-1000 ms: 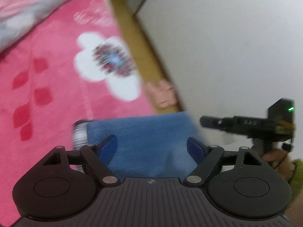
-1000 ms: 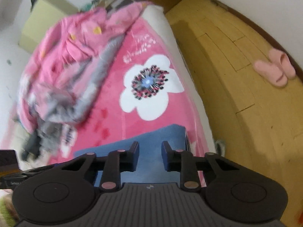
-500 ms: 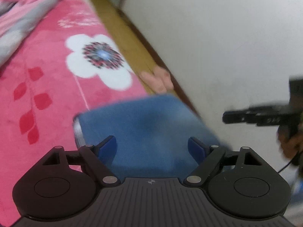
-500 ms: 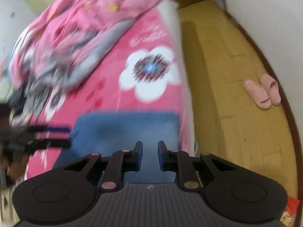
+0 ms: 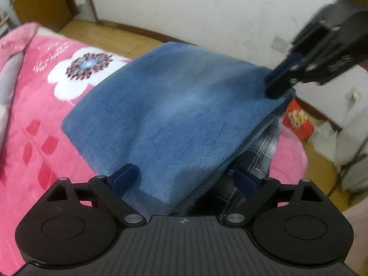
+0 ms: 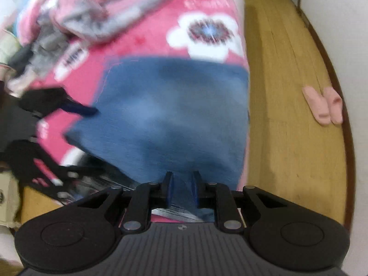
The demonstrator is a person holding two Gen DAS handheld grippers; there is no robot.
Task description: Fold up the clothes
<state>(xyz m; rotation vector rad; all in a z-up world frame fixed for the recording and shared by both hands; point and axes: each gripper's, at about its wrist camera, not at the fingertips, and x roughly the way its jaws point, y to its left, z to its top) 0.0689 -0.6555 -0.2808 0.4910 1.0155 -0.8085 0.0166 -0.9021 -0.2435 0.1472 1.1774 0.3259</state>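
A folded blue denim-like garment with a plaid lining is held up over the pink bed. In the left wrist view its near edge lies between the wide-apart fingers of my left gripper, which is open. My right gripper pinches the garment's far right corner there. The right wrist view is blurred. It shows my right gripper shut narrowly on the blue garment. The left gripper's upper finger reaches over the cloth's left edge.
A pink blanket with a white flower print covers the bed. Pink and grey clothes are heaped at its far end. Beside the bed are wooden floor, pink slippers, a red box and a white wall.
The blue garment has come up and closer and now fills both views. Its edge now sits between the left fingers. The right fingers have narrowed onto the cloth.
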